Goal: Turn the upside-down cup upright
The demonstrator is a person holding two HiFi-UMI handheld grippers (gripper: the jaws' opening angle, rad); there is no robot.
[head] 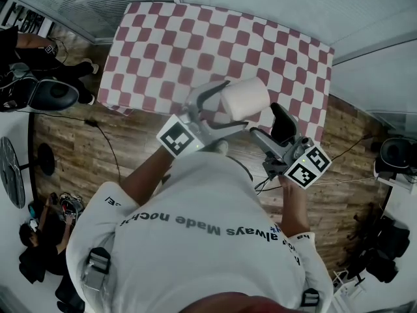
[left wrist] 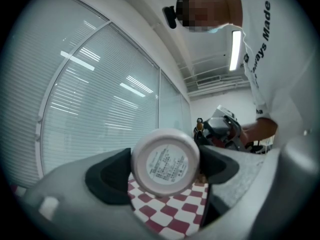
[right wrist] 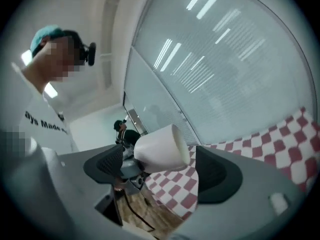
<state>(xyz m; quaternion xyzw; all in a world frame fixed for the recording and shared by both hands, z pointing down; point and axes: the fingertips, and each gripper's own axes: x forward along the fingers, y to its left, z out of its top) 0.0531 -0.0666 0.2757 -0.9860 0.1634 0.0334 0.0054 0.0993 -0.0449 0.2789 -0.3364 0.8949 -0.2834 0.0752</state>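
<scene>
A white cup (head: 244, 98) hangs on its side in the air over the near edge of the checkered table (head: 195, 38). My left gripper (head: 225, 109) is shut on it. In the left gripper view the cup's labelled base (left wrist: 165, 161) faces the camera, pressed between the two dark pads (left wrist: 107, 176). My right gripper (head: 270, 130) stands just right of the cup, open. In the right gripper view the cup (right wrist: 160, 148) shows side-on, its mouth to the right, lying between and beyond the open gripper (right wrist: 160, 171) with gaps to both pads (right wrist: 217, 176).
The red-and-white cloth (right wrist: 280, 144) covers the whole table. Wooden floor (head: 78, 149) lies round it, with a cable across it. Other people (head: 39, 57) and a fan (head: 13, 171) are at the left, dark equipment (head: 394, 155) at the right. Blinds (left wrist: 100, 109) line the wall.
</scene>
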